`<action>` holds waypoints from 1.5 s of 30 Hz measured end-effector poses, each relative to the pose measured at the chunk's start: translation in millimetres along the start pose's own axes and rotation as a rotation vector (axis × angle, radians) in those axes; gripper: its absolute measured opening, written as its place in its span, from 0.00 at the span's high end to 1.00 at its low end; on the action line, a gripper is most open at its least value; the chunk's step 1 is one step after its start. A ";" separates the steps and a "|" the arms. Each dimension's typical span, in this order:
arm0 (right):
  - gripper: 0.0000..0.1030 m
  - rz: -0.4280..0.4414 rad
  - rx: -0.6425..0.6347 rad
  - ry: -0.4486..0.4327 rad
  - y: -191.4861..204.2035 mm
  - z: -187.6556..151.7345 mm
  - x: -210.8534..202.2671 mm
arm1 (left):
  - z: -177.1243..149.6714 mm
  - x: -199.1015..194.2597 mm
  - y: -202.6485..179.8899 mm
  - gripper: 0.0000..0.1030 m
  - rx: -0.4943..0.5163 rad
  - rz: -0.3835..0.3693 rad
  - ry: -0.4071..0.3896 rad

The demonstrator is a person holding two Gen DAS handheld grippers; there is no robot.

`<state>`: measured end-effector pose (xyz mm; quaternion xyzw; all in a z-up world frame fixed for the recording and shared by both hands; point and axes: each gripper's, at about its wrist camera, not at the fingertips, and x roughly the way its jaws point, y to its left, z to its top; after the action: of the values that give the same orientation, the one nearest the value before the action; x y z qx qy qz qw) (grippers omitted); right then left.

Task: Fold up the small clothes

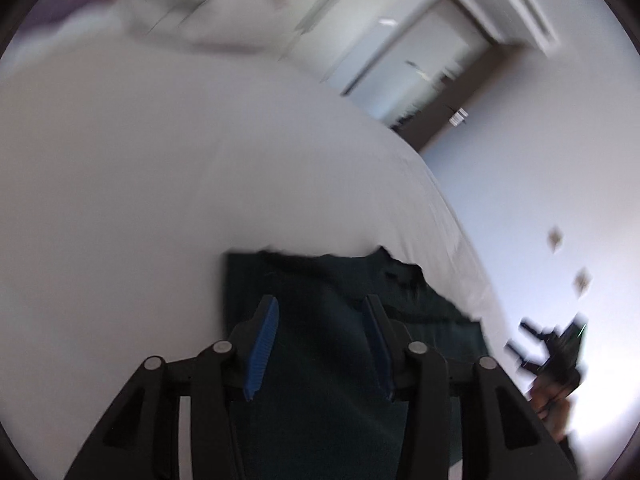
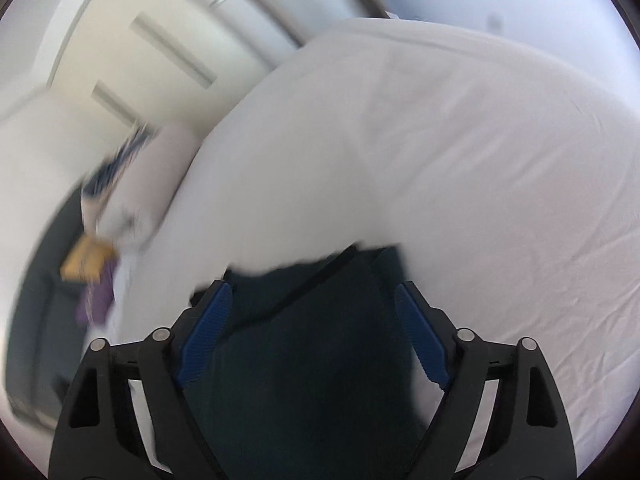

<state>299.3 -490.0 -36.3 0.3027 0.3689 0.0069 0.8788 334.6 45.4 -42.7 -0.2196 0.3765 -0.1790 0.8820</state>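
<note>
- While the dark cloth point(image 1: 320, 360) lies flat on the white bed point(image 1: 120, 180), both grippers hang over it with nothing held.
- Left gripper point(image 1: 322, 350) has its jaws apart, the cloth below them and not pinched.
- Right gripper point(image 2: 314, 336) is spread wider and is also let go.
- I think a fold is laid down; a good next move is to press it smooth, then take a far corner with each gripper.
- Pinch only the cloth, not the bed sheet under it.
- In the left view, the cloth sits near the bed's edge point(image 1: 460, 220), so do not push it that way.
- Lots of open bed lies ahead; a pillow point(image 2: 148, 184) and small things are well apart.
</note>
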 end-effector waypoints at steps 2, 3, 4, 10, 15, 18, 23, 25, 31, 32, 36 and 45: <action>0.26 0.026 -0.093 0.047 28.2 -11.6 12.4 | -4.0 14.4 -28.3 0.39 0.121 0.050 0.020; 0.30 0.037 -0.119 0.068 39.2 -20.7 18.2 | -5.6 24.5 -36.9 0.39 0.151 0.065 0.032; 0.32 0.051 -0.146 0.091 50.1 -27.4 26.9 | -8.4 37.2 -41.2 0.39 0.172 0.072 0.049; 0.37 -0.088 -0.172 0.129 49.2 -49.0 74.0 | -12.9 93.0 6.1 0.39 0.089 0.183 0.118; 0.71 -0.011 0.042 0.090 -16.8 -34.1 61.4 | -0.3 70.9 49.4 0.43 -0.116 0.125 0.029; 0.68 -0.103 0.078 0.001 -36.5 -23.8 30.4 | 3.4 47.9 62.8 0.43 -0.207 0.118 -0.044; 0.65 -0.032 0.009 -0.012 -15.6 -32.1 4.0 | 11.5 44.1 14.8 0.36 -0.074 0.089 -0.065; 0.64 0.007 -0.076 0.047 11.2 -42.4 13.1 | 11.0 57.0 -9.7 0.31 0.003 0.104 -0.042; 0.64 0.056 -0.177 0.157 52.2 -64.3 57.0 | -8.9 123.0 -39.1 0.31 0.226 0.289 0.103; 0.64 0.036 -0.178 0.171 51.6 -67.6 63.3 | -13.8 127.6 -30.0 0.31 0.230 0.310 0.101; 0.69 0.107 -0.036 0.134 16.0 -53.0 76.4 | -14.9 121.2 -8.1 0.38 0.156 0.251 0.066; 0.63 0.109 0.154 0.013 -15.9 -52.5 28.2 | -29.5 82.8 -40.5 0.40 0.211 0.243 0.067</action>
<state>282.1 -468.7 -91.6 0.3891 0.3572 0.0283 0.8487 360.6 -35.9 -88.4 -0.0723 0.4088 -0.1170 0.9022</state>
